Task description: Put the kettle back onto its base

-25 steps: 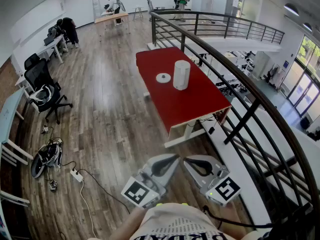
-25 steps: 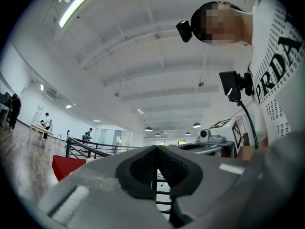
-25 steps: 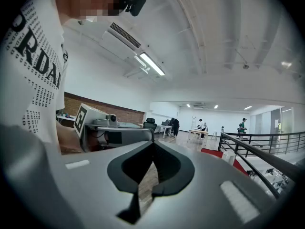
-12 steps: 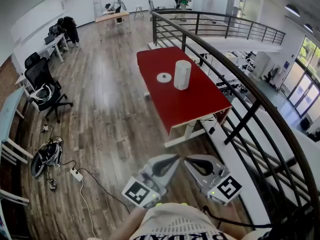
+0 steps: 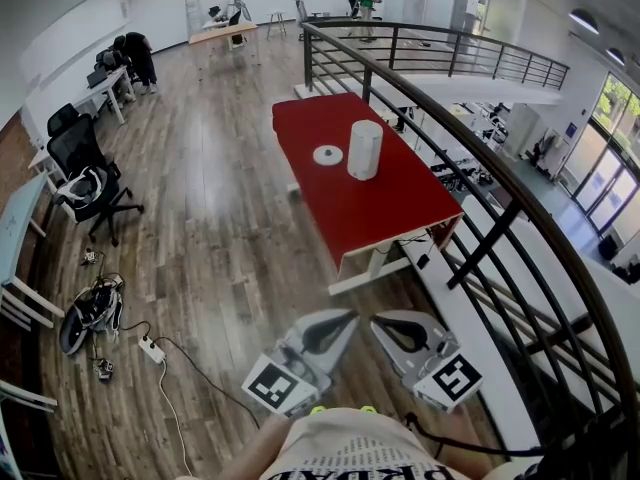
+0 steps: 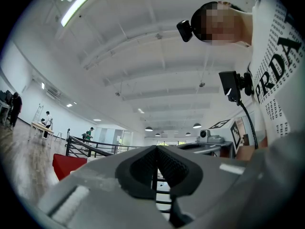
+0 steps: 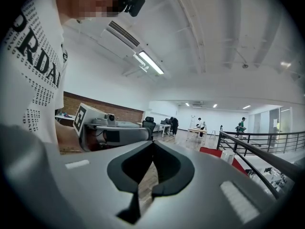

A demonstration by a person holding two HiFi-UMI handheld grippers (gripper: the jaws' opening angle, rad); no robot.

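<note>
My left gripper [image 5: 343, 318] and right gripper [image 5: 380, 320], fingers [image 7: 138, 166] closed and empty, hang far from the kettle [image 5: 364, 149]; a hasty grab could topple it.

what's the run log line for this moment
left gripper: shut, empty | right gripper: shut, empty | kettle: upright on red table, beside base, not on it

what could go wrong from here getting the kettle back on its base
Both the left gripper and right gripper are shut and empty, far from the red table; arriving at the kettle without opening could knock it over. The base lies close beside the kettle, so a careless grasp might shove it. The power strip and its cable lie on the floor to the left, a possible trip hazard.
</note>
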